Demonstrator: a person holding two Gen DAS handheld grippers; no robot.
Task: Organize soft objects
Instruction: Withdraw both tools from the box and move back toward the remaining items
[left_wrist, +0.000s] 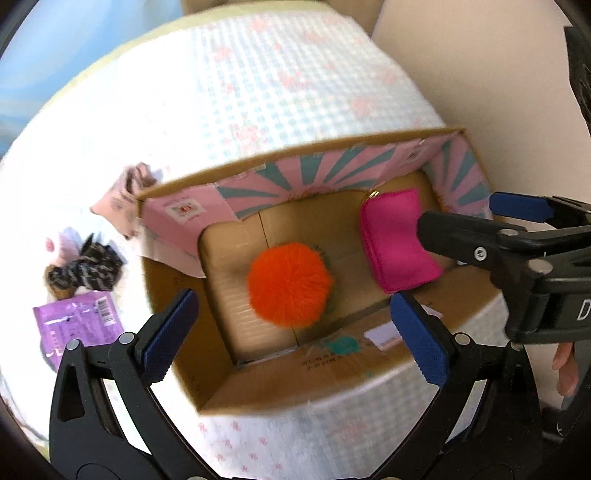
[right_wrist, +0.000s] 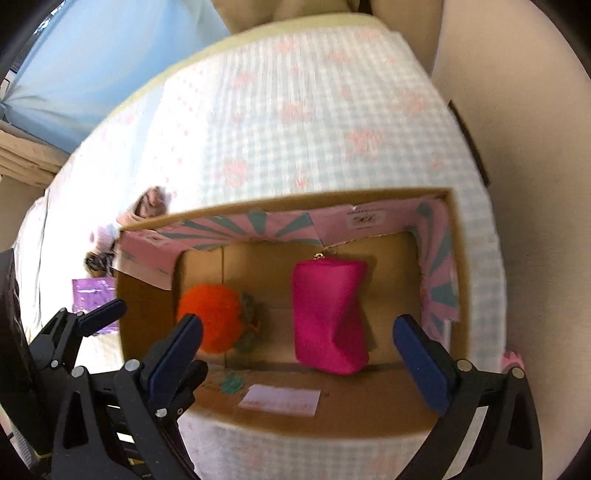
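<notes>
Left gripper (left_wrist: 291, 317) wide apart, holding nothing, hanging over the open cardboard box (left_wrist: 258, 373). Right under it, down on the box floor, a fuzzy orange ball (left_wrist: 288, 284). Off to its right, a bright pink pouch (left_wrist: 397, 240), lying on the box floor too. Right gripper (right_wrist: 299, 354) wide apart as well, empty, with the pink pouch just below and ahead of it, and the orange ball by its left finger. Outside the box, far to the left of both grippers, on the checked bedcover (left_wrist: 258, 81): a purple packet (left_wrist: 79, 319) and a dark striped soft thing (left_wrist: 86, 267).
</notes>
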